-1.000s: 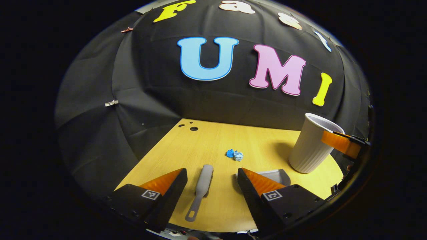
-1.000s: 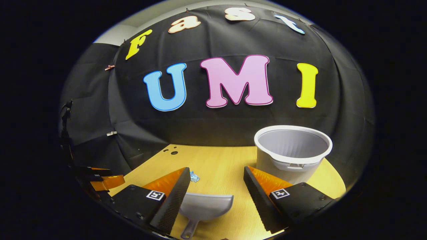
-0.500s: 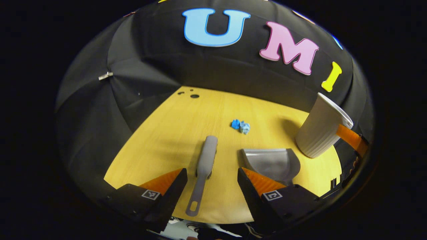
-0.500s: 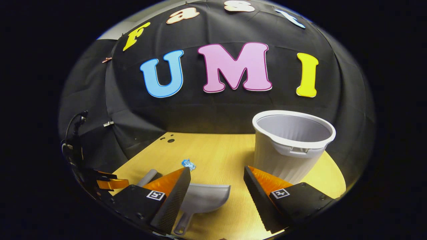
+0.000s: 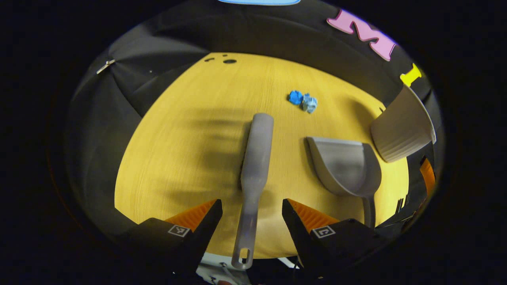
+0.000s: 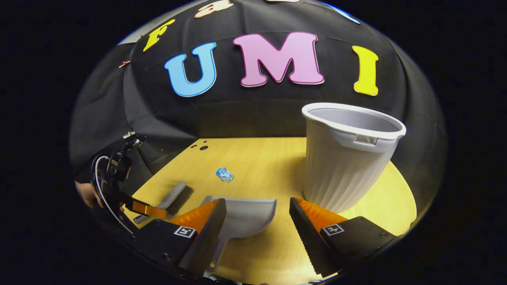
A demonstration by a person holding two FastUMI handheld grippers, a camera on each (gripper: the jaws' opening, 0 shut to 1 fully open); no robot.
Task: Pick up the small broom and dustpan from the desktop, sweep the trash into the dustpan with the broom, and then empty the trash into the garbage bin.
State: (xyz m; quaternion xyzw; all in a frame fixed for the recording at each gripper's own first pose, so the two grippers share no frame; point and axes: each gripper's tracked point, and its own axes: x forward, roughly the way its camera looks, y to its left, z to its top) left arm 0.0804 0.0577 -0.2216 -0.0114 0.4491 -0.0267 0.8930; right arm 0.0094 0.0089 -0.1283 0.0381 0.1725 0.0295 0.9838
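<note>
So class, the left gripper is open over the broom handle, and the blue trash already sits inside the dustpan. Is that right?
Not quite. The left gripper view shows the blue trash on the desktop, apart from the dustpan. The left gripper is open over the broom handle.

Fisheye distortion bends the desktop [image 5: 190, 130] into a dome and curves its far edge in both views. Illumination is warm and moderate, falling from above; soft, diffuse shadows lie left of the broom [image 5: 255, 158] and beside the garbage bin [image 6: 344, 158]. The dustpan [image 5: 344, 166] carries a faint sheen. Focus is sharp centrally, dimming toward the periphery.
</note>
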